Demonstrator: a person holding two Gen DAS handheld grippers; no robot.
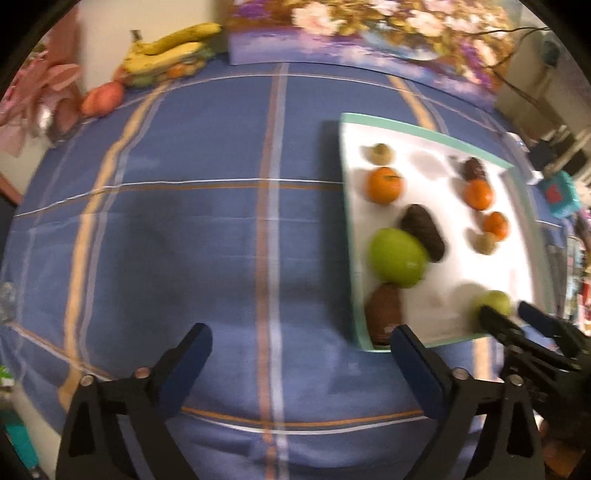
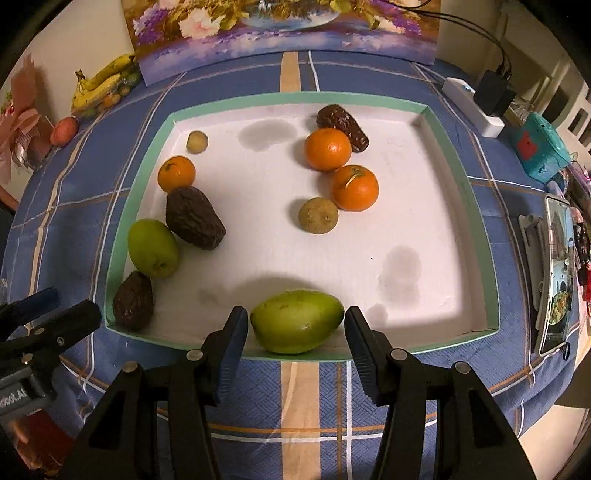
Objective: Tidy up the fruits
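Between right tongs (image 2: pixel 295 328): green fruit (image 2: pixel 297 321), untouched.

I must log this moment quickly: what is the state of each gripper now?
Left gripper: open wide, nothing between its fingers.
Right gripper: around the green mango; whether the pads press on it cannot be told.

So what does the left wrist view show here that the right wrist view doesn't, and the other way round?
Only the left wrist view shows the left claw wide open over bare tablecloth, holding nothing. Only the right wrist view shows the right claw flanking a green fruit at the tray's near edge, plus a phone on the right. Both share the white tray of oranges, dark fruits and green fruits, the bananas and the flower painting.
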